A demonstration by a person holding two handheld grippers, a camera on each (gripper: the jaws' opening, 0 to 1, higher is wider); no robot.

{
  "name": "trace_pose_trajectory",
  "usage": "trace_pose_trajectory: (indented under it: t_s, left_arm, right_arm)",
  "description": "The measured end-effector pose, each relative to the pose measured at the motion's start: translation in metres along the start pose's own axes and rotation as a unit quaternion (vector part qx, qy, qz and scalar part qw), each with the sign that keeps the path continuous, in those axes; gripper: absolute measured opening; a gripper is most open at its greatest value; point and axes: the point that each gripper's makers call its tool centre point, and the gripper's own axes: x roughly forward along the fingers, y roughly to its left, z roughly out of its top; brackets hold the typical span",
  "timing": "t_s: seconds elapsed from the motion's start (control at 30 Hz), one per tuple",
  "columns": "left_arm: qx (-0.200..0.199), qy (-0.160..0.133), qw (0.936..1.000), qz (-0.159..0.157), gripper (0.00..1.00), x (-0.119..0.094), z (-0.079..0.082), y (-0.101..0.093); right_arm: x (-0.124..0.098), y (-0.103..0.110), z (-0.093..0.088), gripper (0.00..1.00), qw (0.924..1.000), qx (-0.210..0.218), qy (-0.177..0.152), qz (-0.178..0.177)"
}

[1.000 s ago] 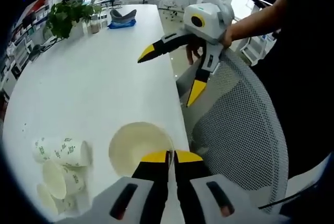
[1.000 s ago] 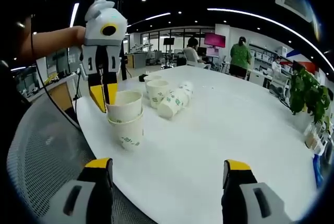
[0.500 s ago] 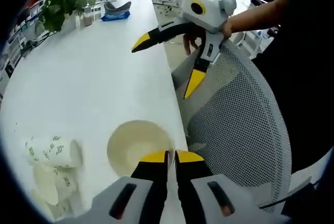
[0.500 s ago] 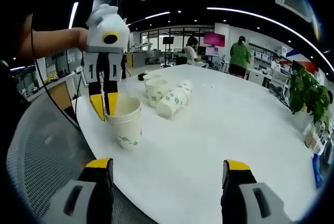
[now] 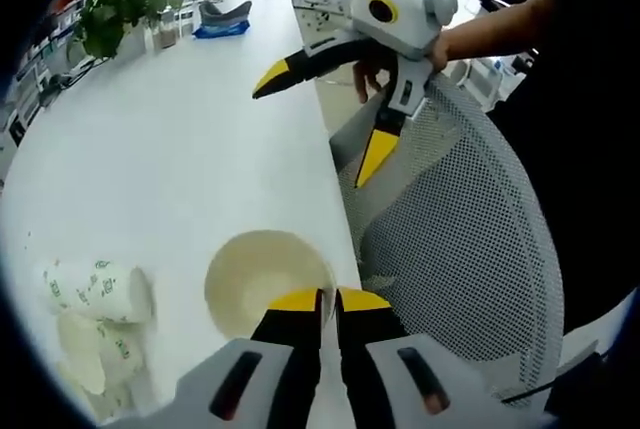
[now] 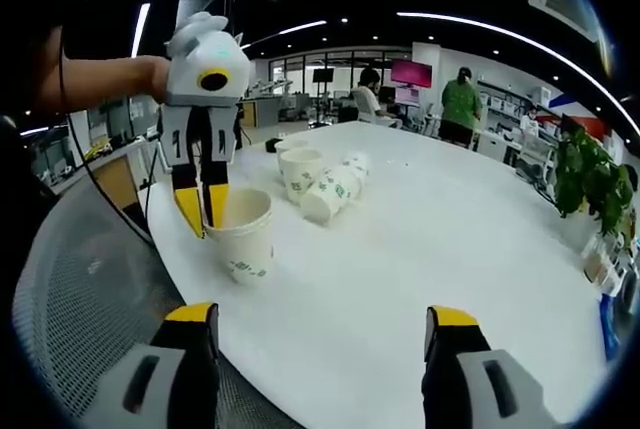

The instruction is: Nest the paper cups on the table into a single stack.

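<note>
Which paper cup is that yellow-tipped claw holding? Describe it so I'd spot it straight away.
Start at the long white table and go to its near edge beside the mesh chair. The held cup stands upright there, alone, its rim pinched by the left gripper. The other cups cluster farther along the table, one lying on its side.

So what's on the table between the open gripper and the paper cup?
Nothing: in the right gripper view, bare white table lies between the right gripper and the paper cup.
</note>
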Motion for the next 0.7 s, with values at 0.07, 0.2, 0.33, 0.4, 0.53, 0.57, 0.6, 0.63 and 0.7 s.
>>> trace_pose_trajectory:
  t_s: [0.07,0.2,0.33,0.4,0.53,0.57,0.6,0.63,0.7]
  left_arm:
    - [-0.001,-0.005,0.9999,0.010,0.02,-0.001,0.000,0.002]
    - [0.000,-0.008,0.9997,0.021,0.01,-0.006,0.000,0.003]
    - [0.003,-0.017,0.9992,0.035,0.00,-0.013,0.000,0.010]
    - [0.002,-0.020,0.9989,0.042,0.00,-0.016,0.000,0.013]
    - [0.014,-0.006,0.9982,0.058,0.00,-0.017,-0.005,0.016]
    - [0.014,-0.005,0.9981,0.060,0.00,-0.017,-0.006,0.017]
    - [0.015,-0.003,0.9980,0.062,0.00,-0.017,-0.007,0.018]
    - [0.015,-0.002,0.9976,0.067,0.00,-0.018,-0.008,0.018]
    - [0.017,0.000,0.9971,0.074,0.00,-0.018,-0.009,0.021]
  right_arm:
    - [0.000,-0.001,-0.001,0.86,1.0000,-0.002,0.002,-0.002]
    - [0.000,-0.001,-0.001,0.86,1.0000,-0.002,0.000,-0.002]
    - [0.000,0.000,-0.001,0.86,1.0000,-0.003,0.002,0.000]
    - [0.000,0.000,-0.001,0.86,1.0000,-0.003,0.004,0.000]
    - [0.000,0.000,-0.002,0.86,1.0000,-0.004,0.006,0.000]
    - [0.000,0.001,-0.002,0.86,1.0000,-0.005,0.006,0.001]
    - [0.000,0.001,-0.002,0.86,1.0000,-0.004,0.006,0.001]
    - [0.000,0.001,-0.001,0.86,1.0000,-0.004,0.006,0.001]
    - [0.000,0.001,-0.002,0.86,1.0000,-0.004,0.007,0.001]
